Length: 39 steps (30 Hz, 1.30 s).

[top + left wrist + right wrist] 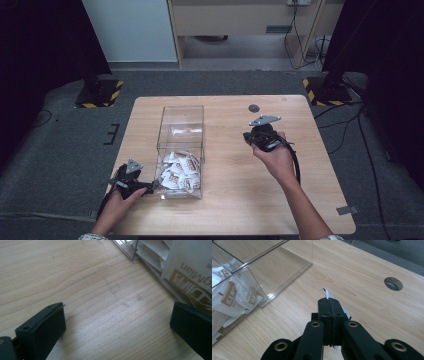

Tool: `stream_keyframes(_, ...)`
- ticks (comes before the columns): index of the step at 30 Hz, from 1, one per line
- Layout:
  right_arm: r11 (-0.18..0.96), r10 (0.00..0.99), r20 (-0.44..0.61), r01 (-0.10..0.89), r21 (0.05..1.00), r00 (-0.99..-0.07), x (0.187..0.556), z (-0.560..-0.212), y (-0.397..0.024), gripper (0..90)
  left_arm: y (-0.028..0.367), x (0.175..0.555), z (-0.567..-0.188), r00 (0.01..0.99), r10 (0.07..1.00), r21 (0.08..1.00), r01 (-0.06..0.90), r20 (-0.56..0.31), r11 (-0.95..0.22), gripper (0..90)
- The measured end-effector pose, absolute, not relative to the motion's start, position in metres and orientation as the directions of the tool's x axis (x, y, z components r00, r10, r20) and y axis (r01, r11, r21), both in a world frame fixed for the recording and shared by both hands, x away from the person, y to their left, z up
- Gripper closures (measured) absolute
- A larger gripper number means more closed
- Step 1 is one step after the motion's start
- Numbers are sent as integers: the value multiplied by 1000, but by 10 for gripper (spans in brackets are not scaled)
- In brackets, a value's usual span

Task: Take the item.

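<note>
A clear plastic box (180, 120) stands on the wooden table (300, 200), with several white and brown sachets (179, 170) piled at its near end. My left gripper (150, 187) rests low on the table by the box's near left corner. In the left gripper view its jaws (117, 315) stand wide open over bare wood, and a sachet (190, 267) shows through the box wall. My right gripper (248, 138) hovers to the right of the box. In the right gripper view it (329, 301) is shut on a thin white sachet (326, 293) whose edge sticks out past the tips.
A round cable hole (254, 107) sits in the table behind the right gripper and shows as the hole (393, 283) in the right gripper view. Two stand bases with yellow-black stripes (97, 92) flank the table's far corners on the grey carpet.
</note>
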State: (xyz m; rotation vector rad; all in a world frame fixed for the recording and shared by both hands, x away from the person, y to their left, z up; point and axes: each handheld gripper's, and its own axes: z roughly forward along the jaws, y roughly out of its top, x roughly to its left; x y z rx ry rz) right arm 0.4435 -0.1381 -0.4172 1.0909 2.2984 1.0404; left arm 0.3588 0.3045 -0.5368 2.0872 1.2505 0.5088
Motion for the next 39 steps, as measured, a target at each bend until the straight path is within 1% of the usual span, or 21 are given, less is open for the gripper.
stream_keyframes(22, 357, 850, -14, 557, 750, -527, 461, -434, -175, 896, 304, 359, -537, 471, 882, 697, 632, 1, -339, 0)
stream_keyframes(39, 353, 861, -9, 585, 730, -509, 467, -453, -178, 895, 304, 359, -537, 471, 882, 697, 632, 1, -339, 0)
